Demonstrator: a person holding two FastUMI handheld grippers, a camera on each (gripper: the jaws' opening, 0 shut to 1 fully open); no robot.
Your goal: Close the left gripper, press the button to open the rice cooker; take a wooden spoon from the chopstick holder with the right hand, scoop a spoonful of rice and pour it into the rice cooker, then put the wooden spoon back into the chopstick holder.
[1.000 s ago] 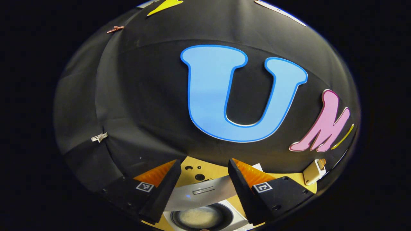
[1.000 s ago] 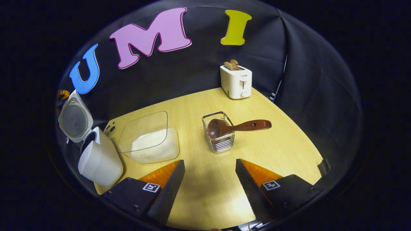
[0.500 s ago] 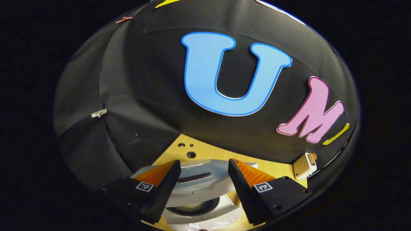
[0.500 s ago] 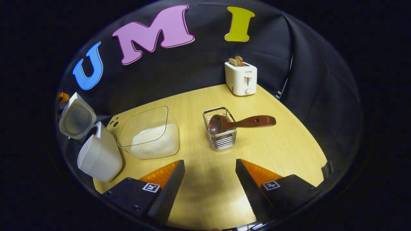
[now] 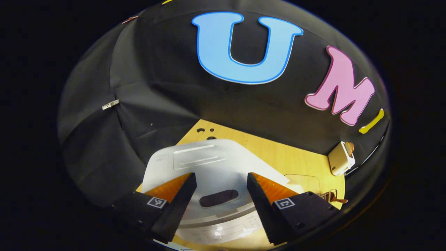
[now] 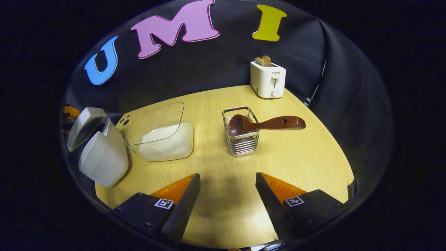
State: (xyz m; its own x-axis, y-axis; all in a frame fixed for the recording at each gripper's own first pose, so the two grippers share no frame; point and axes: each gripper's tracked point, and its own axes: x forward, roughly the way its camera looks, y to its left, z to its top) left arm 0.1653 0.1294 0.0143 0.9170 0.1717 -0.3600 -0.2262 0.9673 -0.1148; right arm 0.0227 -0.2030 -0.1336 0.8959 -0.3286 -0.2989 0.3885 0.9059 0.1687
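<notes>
The left gripper (image 5: 220, 190) has its jaws spread, with the rice cooker (image 5: 209, 174) lid right between and below them. The right gripper (image 6: 227, 190) jaws are spread too. Ahead of them, the wooden spoon (image 6: 264, 123) rests across the chopstick holder (image 6: 241, 139) on the worktop (image 6: 306, 160).

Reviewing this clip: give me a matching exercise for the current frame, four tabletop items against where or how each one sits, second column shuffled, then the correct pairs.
Items:
1. wooden spoon
2. rice cooker
3. toaster
4. clear container

States:
A. at the table's far edge, by the cloth wall, bread slices sticking out of the top
B. lid partly raised, near the table's left edge in the right gripper view
C. bowl end inside the wire chopstick holder, handle jutting out to the right
D. holds white rice, stands between the cooker and the wire holder

Pairs: 1-C, 2-B, 3-A, 4-D
</notes>
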